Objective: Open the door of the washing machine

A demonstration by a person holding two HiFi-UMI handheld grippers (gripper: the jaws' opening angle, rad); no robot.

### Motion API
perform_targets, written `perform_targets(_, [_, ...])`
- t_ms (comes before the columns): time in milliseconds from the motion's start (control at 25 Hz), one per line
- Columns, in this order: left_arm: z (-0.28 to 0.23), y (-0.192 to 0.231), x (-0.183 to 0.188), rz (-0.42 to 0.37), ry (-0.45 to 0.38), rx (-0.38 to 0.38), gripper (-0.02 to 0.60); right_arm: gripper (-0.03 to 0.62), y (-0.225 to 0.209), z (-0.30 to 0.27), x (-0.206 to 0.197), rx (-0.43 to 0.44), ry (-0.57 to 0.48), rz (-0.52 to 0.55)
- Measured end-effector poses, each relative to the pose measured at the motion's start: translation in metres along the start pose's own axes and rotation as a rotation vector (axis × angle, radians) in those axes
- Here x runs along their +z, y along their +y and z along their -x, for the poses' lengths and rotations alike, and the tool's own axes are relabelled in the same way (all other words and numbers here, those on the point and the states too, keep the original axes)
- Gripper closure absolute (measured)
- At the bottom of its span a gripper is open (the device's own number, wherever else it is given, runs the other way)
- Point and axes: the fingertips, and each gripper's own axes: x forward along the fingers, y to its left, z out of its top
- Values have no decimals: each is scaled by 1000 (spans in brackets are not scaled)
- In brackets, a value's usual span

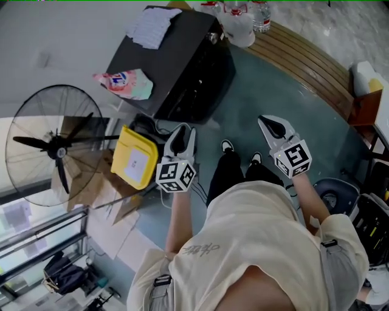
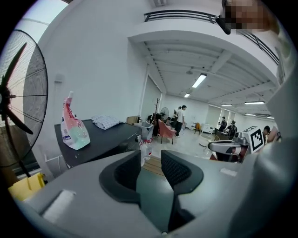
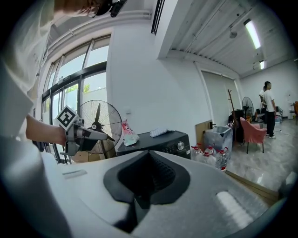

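Seen from above: standing on a grey-green floor, well apart from a black box-shaped washing machine (image 1: pixel 176 61) at the upper middle of the head view, with both hand-held grippers pointed towards it.

Left gripper (image 1: pixel 180 138): jaws parted, only floor showing in the gap. Right gripper (image 1: pixel 273 127): jaws pressed together, gripping nothing. Neither touching the machine.

Judged not yet started: no contact with the machine, and no door swung out from its dark front, though the door itself cannot be made out clearly in any view. Left to do: closing the distance, finding the handle, pulling the door open.

On the machine's top: a folded pale checked cloth (image 1: pixel 152 27) and a pink-and-green soft detergent pouch (image 1: pixel 124 83).

To the left: a large black wire-caged standing fan (image 1: pixel 58 146) and, just beside the machine's near corner, a yellow plastic lidded box (image 1: pixel 138 159) with cables next to it.

Beyond the machine: a cluster of clear water bottles with red caps (image 1: pixel 240 18).

Open floor in front of the machine, so probably nothing blocking the way in; the yellow box and cables close on the left, worth avoiding.
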Motion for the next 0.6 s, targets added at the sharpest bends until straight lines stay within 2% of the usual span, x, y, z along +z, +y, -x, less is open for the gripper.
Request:
perform_targets(160, [-19,18,4,-2,-3,-16,425,592,-11,-12,19,-35,-12,18])
perform_targets(320, [-37,40,8,-42,-3,-13,425,592,-22,-30,44,-65,-32,67])
perform_targets(400, [-44,49,9,-78,5,-14,425,592,-23,-41,55,-73,-38,73])
perform_targets(520, [-52,57,6,-174,40,-30,422,592,-17,-60,69,-67,-53,70])
perform_targets(600, [-60,63,1,-182,54,-54,420,592,-12,-71,77,-67,-63,73])
